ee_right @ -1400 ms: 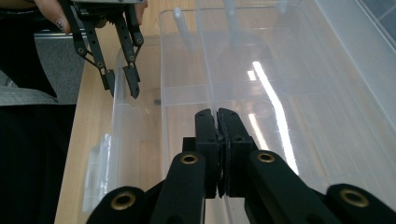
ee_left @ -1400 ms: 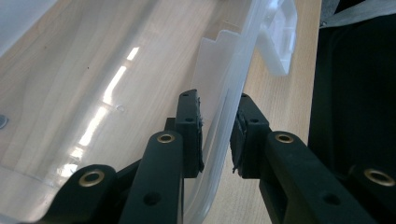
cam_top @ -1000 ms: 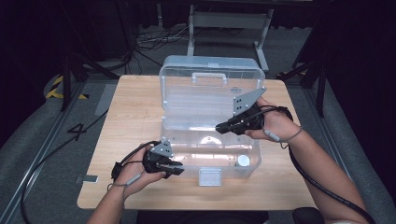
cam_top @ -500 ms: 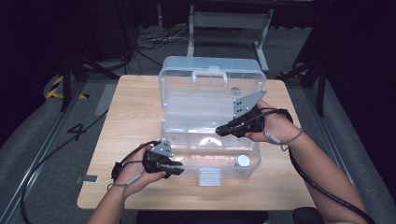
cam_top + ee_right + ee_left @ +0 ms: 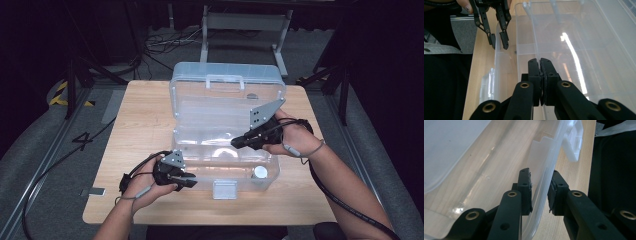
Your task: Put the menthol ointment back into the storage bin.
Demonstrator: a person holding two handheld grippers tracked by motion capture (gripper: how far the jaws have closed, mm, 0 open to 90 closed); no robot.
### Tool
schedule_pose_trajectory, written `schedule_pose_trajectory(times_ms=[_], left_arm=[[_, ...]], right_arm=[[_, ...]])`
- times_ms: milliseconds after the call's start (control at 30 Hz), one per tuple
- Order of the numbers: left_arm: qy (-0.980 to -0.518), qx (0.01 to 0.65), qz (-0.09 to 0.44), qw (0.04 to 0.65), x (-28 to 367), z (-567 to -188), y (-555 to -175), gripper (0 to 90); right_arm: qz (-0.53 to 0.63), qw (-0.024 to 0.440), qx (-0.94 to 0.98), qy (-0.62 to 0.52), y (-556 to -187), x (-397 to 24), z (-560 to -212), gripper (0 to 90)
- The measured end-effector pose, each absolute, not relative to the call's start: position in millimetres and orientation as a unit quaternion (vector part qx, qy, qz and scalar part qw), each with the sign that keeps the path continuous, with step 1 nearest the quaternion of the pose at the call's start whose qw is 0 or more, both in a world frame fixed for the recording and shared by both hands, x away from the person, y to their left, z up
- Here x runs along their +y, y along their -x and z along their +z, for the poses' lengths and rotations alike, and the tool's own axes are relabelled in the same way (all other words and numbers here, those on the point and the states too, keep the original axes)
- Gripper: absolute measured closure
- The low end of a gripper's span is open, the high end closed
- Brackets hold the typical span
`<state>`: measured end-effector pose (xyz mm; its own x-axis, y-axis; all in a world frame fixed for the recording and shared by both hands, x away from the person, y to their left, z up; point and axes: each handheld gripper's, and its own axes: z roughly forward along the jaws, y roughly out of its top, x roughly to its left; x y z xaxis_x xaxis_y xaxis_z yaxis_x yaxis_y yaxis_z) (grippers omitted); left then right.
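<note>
Up close, the left gripper (image 5: 539, 192) straddles the clear box (image 5: 225, 107) wall, jaws spread; the right gripper (image 5: 540, 75) pinches its inner divider (image 5: 534, 42).

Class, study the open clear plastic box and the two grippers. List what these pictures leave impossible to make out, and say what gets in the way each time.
- Small round object in the box's front right corner, high view: too small to identify.
- Right gripper, right gripper view: whether its closed jaws pinch the inner wall; clear plastic is hard to read.
- Left gripper, left gripper view: whether its pads touch the front wall.
</note>
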<state>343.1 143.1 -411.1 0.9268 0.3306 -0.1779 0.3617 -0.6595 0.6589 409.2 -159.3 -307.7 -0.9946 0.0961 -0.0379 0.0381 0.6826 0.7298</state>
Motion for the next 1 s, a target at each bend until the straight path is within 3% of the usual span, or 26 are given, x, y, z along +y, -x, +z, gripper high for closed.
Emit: schedule_pose_trajectory(times_ms=[1000], left_arm=[[-0.914, 0.190, -0.024, 0.357, 143.9, -396.5, -343.1, 74.1]], right_arm=[[0.392, 0.043, 0.918, -0.034, -403.6, -157.4, -309.8, 88.7]])
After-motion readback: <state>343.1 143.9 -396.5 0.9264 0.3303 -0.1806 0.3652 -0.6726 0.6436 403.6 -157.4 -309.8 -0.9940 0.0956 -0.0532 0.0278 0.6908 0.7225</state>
